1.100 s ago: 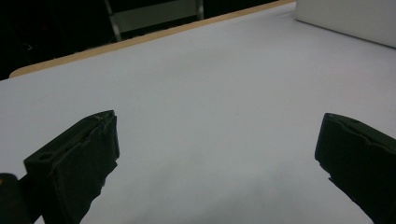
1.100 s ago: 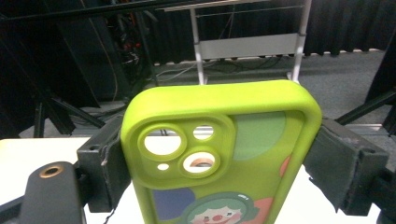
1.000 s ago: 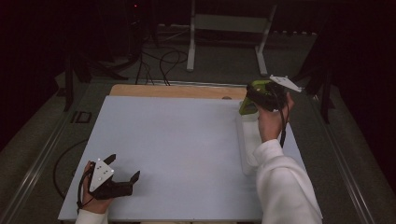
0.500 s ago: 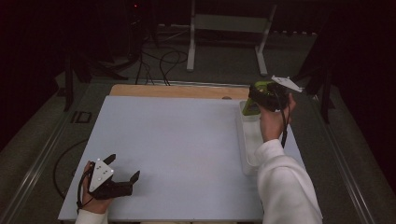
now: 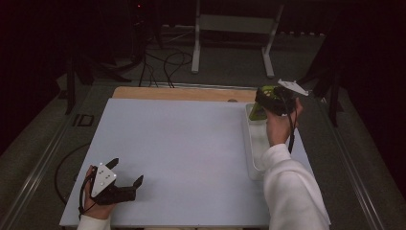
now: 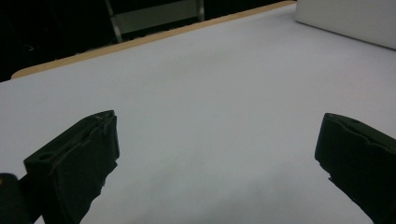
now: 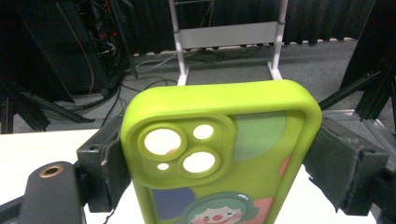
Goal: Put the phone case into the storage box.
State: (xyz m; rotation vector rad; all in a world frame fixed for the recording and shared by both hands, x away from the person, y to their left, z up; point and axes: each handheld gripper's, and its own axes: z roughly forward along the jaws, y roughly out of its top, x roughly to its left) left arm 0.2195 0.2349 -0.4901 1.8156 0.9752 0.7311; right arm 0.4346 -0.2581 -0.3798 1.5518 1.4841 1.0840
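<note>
Left gripper (image 5: 125,178) at table's (image 5: 182,143) near left corner. Right gripper (image 5: 264,98) at far right, above tray's (image 5: 250,143) far end, phone case (image 7: 219,158) between jaws.

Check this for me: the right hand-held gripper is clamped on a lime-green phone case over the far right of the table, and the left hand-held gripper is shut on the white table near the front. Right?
Not quite. The left hand-held gripper is open, not shut: the left gripper view shows its jaws wide apart over the bare white table. The rest holds: the right hand-held gripper is clamped on the lime-green phone case.
</note>
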